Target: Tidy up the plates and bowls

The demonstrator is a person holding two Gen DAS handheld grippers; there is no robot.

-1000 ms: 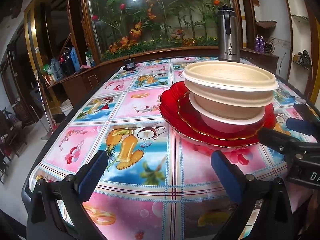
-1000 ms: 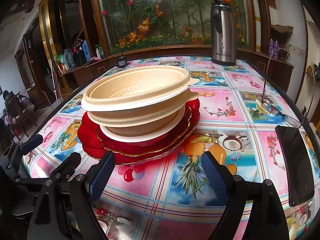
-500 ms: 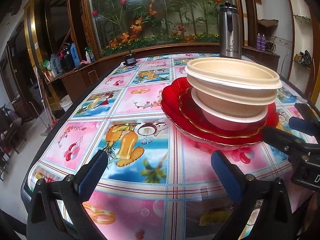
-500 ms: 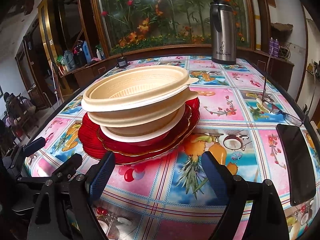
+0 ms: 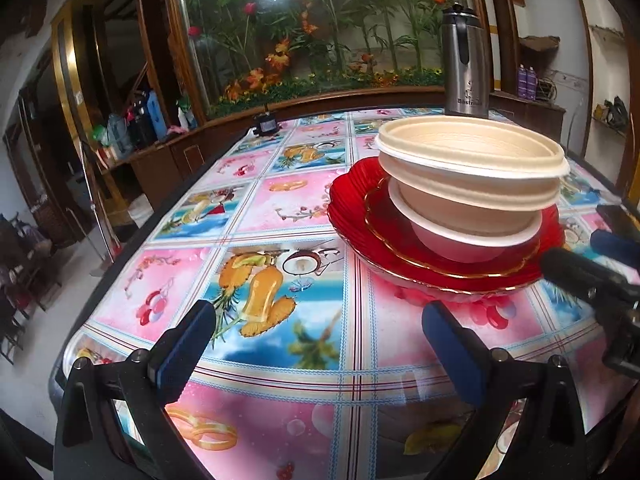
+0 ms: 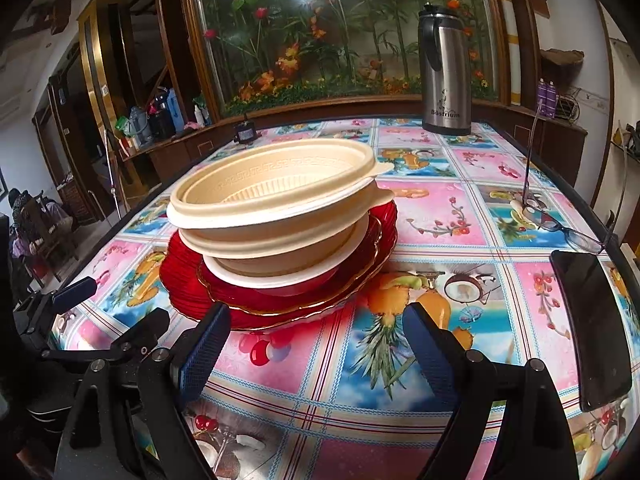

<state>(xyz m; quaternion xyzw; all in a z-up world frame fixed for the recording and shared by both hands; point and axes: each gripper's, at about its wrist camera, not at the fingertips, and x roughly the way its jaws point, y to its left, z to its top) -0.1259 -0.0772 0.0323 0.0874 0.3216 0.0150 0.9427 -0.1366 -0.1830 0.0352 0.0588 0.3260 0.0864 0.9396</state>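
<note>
Stacked tableware, centre of table; nothing has shifted in the last second.

Cream bowls [image 6: 276,196] nested on red plates [image 6: 280,300], frame centre. Left gripper [image 5: 316,340] and right gripper [image 6: 316,344] both released, empty, short of the stack: sorting apparently done. Bowl count unclear; lowest plate mostly hidden.

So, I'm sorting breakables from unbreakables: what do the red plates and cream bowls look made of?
Red plates: likely glass, glossy, see-through red, gilt scalloped rim. Cream bowls: probably matte plastic or moulded fibre, thin rolled rims with embossed pattern.
</note>
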